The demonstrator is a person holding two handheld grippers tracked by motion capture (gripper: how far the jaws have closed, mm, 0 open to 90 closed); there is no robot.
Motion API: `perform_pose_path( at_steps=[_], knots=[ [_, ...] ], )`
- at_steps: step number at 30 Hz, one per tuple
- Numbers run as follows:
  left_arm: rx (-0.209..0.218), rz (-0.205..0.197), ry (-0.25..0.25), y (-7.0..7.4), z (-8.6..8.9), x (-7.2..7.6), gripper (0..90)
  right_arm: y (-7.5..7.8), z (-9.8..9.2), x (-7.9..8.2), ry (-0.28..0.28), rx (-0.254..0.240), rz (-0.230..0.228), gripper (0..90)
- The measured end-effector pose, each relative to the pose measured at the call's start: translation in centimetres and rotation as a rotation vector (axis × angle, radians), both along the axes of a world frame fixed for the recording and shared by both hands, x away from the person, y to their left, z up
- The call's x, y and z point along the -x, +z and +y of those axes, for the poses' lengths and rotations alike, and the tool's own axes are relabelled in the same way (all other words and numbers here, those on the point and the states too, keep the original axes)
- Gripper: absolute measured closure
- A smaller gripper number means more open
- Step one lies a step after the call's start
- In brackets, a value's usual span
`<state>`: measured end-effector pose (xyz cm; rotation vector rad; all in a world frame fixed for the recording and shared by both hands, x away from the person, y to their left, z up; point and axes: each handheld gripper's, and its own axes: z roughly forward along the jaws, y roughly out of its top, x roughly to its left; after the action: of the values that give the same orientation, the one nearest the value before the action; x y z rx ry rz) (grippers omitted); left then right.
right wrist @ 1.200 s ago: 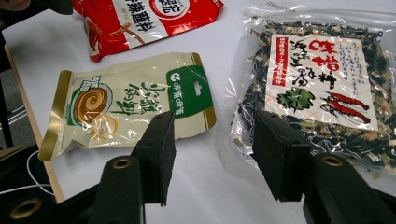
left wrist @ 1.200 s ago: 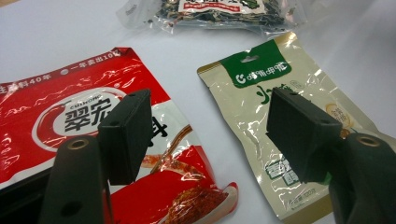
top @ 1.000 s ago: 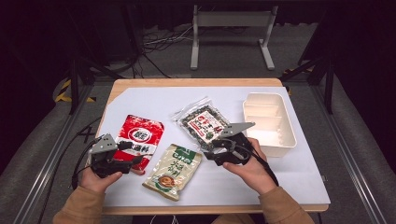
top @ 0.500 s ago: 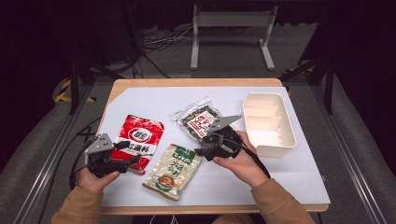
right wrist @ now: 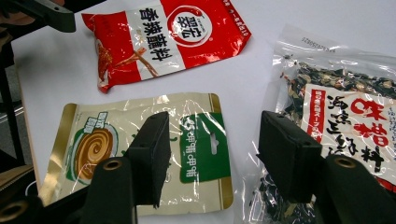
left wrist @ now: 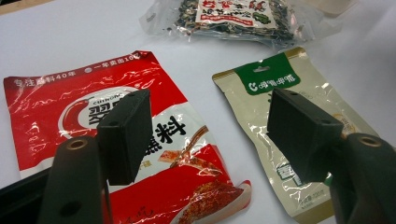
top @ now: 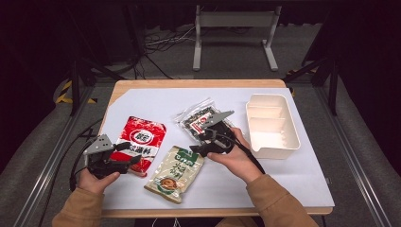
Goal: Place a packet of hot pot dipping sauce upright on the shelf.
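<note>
Three snack packs lie on the white table top. My left gripper (top: 131, 157) (left wrist: 210, 121) stands open and empty, low over the right edge of the red pouch (top: 142, 138) (left wrist: 46, 107) (right wrist: 163, 32). A beige pouch with a green header (top: 174, 172) (left wrist: 280, 79) (right wrist: 88, 144) lies just right of it. My right gripper (top: 195, 148) (right wrist: 210, 140) is open with nothing between its jaws. It hovers over the green header, at the near edge of the clear bag of dark flakes (top: 193, 118) (left wrist: 229, 18) (right wrist: 345, 93).
A white divided tray (top: 295, 137) stands at the right of the table, its compartments bare. A white sheet (top: 283, 184) covers the wooden table. The floor beyond holds cables and a metal stand (top: 234, 21).
My right gripper has moved left, from over the clear bag to the top of the beige pouch. The left gripper and all three packs have stayed put.
</note>
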<state>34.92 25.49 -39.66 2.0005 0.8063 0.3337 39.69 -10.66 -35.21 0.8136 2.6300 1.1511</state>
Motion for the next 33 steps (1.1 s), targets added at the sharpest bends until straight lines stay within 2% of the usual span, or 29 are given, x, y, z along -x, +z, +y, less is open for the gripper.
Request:
perform_pose_path(
  at_steps=[5, 14, 18, 25, 31, 33],
  knots=[
    [0.001, 0.003, 0.008, -0.1, 0.0, 0.0, 31.8, -0.4, 0.4, -0.5, -0.009, 0.005, 0.003, 43.6],
    [-0.033, 0.012, -0.015, -0.5, -0.7, -0.1, 31.7, -1.9, 1.4, -1.6, 0.001, 0.027, 0.032, 48.3],
    [-0.047, 0.013, -0.024, -0.7, -1.0, 0.0, 31.6, -2.6, 1.8, -2.0, 0.005, 0.033, 0.061, 51.0],
    [-0.056, 0.016, -0.035, -0.8, -1.2, 0.0, 31.4, -4.1, 2.8, -2.8, 0.033, 0.090, 0.108, 49.0],
    [-0.059, 0.018, -0.042, -0.9, -1.3, -0.1, 31.3, -5.3, 3.4, -3.2, 0.037, 0.116, 0.187, 49.1],
    [-0.058, 0.018, -0.042, -0.9, -1.3, -0.1, 31.3, -5.5, 3.5, -3.2, 0.035, 0.127, 0.188, 49.1]
  ],
)
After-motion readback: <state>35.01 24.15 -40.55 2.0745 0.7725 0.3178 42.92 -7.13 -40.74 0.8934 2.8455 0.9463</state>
